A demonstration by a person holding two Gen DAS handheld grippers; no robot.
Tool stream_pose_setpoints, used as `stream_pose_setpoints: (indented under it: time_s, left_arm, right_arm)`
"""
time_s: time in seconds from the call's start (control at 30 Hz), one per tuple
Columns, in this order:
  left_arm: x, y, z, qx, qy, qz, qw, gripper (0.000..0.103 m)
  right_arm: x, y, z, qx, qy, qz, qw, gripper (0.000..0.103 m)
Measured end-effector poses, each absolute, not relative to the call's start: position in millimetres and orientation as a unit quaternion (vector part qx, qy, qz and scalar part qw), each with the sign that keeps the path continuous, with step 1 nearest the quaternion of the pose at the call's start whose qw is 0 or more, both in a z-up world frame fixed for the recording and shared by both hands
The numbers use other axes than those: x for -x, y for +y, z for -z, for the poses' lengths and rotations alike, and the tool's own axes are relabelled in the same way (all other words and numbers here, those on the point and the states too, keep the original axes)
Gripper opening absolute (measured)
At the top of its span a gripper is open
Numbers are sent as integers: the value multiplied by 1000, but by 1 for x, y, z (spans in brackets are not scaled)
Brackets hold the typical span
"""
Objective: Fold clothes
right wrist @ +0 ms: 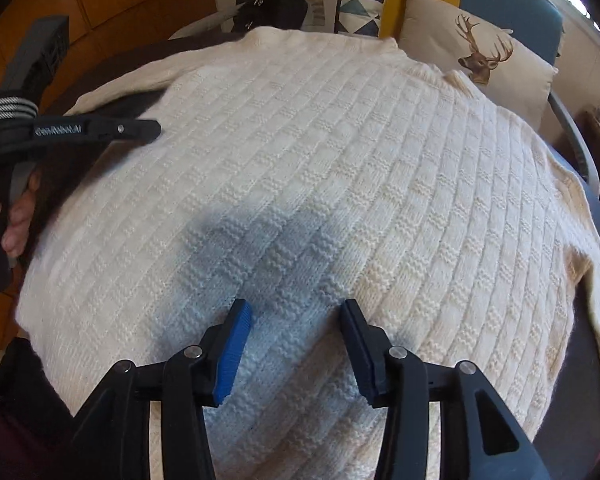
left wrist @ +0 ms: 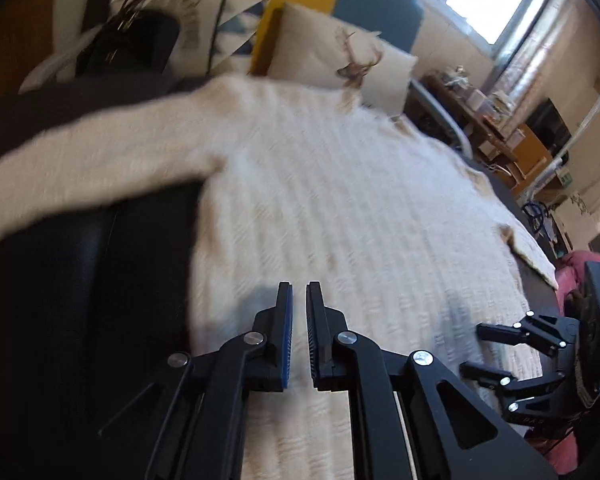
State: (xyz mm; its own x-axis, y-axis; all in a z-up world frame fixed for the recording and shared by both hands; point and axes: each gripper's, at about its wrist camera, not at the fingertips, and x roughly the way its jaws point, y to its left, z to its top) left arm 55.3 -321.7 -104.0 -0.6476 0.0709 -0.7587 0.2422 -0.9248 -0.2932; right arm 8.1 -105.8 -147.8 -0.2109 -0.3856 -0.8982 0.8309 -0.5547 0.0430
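A cream knitted sweater lies spread flat on a dark surface; it also shows in the left wrist view, with one sleeve stretched out to the left. My left gripper hovers over the sweater's lower body with its jaws nearly together and nothing between them. It shows at the left edge of the right wrist view. My right gripper is open and empty just above the sweater's middle, and appears at the right of the left wrist view.
Cushions, one with a deer print, and a black bag sit behind the sweater. A pink cloth lies at the right. A cluttered desk and a window stand further off.
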Motion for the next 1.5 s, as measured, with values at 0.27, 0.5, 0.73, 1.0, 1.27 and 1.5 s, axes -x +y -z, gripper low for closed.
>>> stream_pose_setpoints:
  time_s: [0.27, 0.5, 0.73, 1.0, 1.27, 1.5]
  left_arm:
    - [1, -317, 105, -430, 167, 887, 26, 7]
    - [12, -341, 122, -434, 214, 875, 27, 7]
    - [82, -374, 87, -387, 200, 899, 35, 7]
    - [161, -411, 132, -459, 189, 863, 96, 7]
    - [160, -397, 124, -420, 214, 880, 54, 7]
    - [206, -356, 137, -468, 147, 869, 59, 8]
  right_arm:
    - [70, -108, 117, -510, 122, 759, 386, 47]
    - [116, -110, 145, -547, 132, 747, 355, 46]
    - [175, -140, 111, -485, 101, 788, 364, 45]
    - [248, -145, 137, -524, 89, 798, 284, 44]
    - [255, -140, 125, -502, 75, 802, 316, 37]
    - [278, -161, 137, -501, 89, 806, 303, 37]
